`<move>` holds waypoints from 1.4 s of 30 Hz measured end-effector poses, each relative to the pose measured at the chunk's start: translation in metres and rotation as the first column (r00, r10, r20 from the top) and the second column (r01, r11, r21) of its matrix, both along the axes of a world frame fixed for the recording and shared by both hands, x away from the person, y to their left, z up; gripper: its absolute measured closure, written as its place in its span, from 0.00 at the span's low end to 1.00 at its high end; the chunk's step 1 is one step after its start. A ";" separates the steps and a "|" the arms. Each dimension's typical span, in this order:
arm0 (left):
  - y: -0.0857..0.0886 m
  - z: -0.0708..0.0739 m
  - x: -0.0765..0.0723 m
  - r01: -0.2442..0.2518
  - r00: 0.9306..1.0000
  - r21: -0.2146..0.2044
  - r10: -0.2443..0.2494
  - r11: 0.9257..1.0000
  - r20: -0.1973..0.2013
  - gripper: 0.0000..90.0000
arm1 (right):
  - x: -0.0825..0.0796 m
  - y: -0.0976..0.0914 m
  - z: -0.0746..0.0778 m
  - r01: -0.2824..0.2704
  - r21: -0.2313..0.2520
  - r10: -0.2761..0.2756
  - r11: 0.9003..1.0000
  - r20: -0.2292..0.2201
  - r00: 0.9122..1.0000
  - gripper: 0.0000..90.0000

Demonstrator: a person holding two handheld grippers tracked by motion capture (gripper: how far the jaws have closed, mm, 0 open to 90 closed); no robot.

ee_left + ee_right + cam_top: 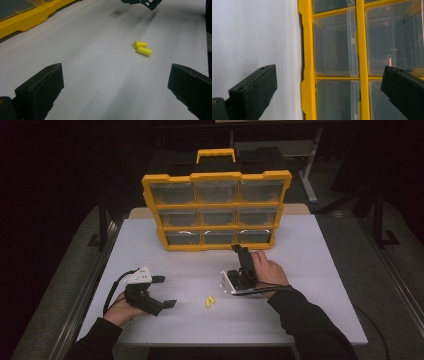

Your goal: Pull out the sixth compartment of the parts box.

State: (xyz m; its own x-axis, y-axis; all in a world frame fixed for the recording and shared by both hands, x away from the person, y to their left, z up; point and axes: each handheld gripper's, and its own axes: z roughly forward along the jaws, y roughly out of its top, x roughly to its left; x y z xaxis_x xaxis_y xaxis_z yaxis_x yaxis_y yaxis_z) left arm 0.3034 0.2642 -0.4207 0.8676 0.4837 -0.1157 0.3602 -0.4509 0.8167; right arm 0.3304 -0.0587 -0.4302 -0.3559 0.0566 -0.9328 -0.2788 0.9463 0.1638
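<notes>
Approach stage, nothing yet grasped. Two yellow foam earplugs (pixel 210 301) lying touching each other on the bare white worktop (pixel 310 285), between the two hands and well short of the yellow drawer organizer (pixel 216 211) standing upright at the far edge. Nine clear drawers in the organizer, three rows of three, all looking pushed in; contents not discernible through the plastic.

Left gripper (pixel 164 292) held low at the left of the worktop, fingers spread wide and empty, aimed across toward the earplugs (pixel 142 48), which sit ahead and a little right of centre in the left gripper view. Right gripper (pixel 239 248) turned on its side, pointing at the bottom row of the organizer, fingers also spread wide with nothing between them; in the right gripper view, the yellow frame (pixel 307 62) and a clear drawer front (pixel 334 45) directly ahead, near but not yet touched.

Likely division of labour: right side for opening a bottom drawer, left side for fetching the earplugs. Next move for the right gripper: closing the remaining gap, lining one finger up with the drawer's lip and pinching or hooking it to pull outward without tipping the organizer. For the left: sliding forward and slightly rightward until one earplug lies between the fingers, lowering close to the worktop, then closing gently, since soft foam squashes and rolls readily. Picking one plug at a time probably safer than both together.
</notes>
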 end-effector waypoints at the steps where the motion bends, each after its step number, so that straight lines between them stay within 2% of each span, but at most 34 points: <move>1: 0.000 0.000 0.000 0.001 1.000 0.001 -0.001 1.000 0.001 0.00 | 0.000 0.000 0.000 -0.001 -0.005 0.001 1.000 0.004 1.000 0.00; 9: 0.000 0.000 0.000 0.000 1.000 0.000 0.000 1.000 0.001 0.00 | -0.001 0.002 -0.001 -0.008 -0.057 0.011 0.998 0.050 0.999 0.00; 16: 0.000 0.000 0.000 0.000 1.000 0.001 0.000 1.000 0.000 0.00 | -0.001 0.001 0.000 0.000 -0.075 0.006 0.997 0.079 0.997 0.00; 30: 0.000 0.000 0.000 -0.001 1.000 0.000 0.001 1.000 -0.001 0.00 | 0.004 -0.004 0.005 0.026 -0.089 -0.016 0.996 0.112 0.994 0.00; 42: 0.000 -0.001 0.000 -0.002 1.000 0.000 0.002 1.000 -0.001 0.00 | 0.009 -0.014 0.011 0.061 -0.082 -0.050 0.995 0.128 0.990 0.00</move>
State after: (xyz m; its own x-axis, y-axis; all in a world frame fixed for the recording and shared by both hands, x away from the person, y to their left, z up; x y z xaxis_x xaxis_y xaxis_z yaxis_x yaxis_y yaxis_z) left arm 0.3033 0.2640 -0.4213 0.8664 0.4856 -0.1166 0.3621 -0.4500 0.8163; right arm 0.3394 -0.0722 -0.4189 -0.2337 -0.0085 -0.9723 -0.2384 0.9699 0.0488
